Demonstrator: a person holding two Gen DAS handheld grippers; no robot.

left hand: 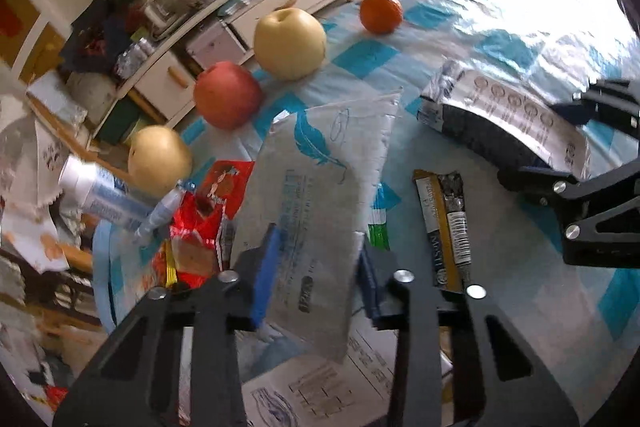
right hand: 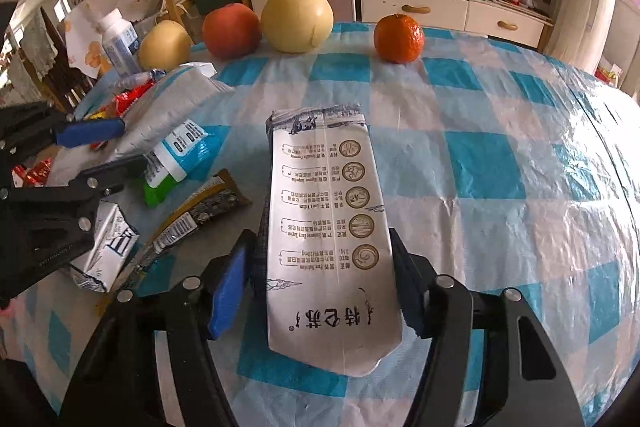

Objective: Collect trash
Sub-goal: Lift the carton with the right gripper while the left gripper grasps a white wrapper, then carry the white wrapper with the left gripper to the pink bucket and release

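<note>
Clamped in left gripper (left hand: 316, 263): grey pouch (left hand: 320, 187), lifted over wrappers at table (right hand: 500, 155) edge. Clamped in right gripper (right hand: 320, 287): white carton (right hand: 332, 235), near centre.
</note>
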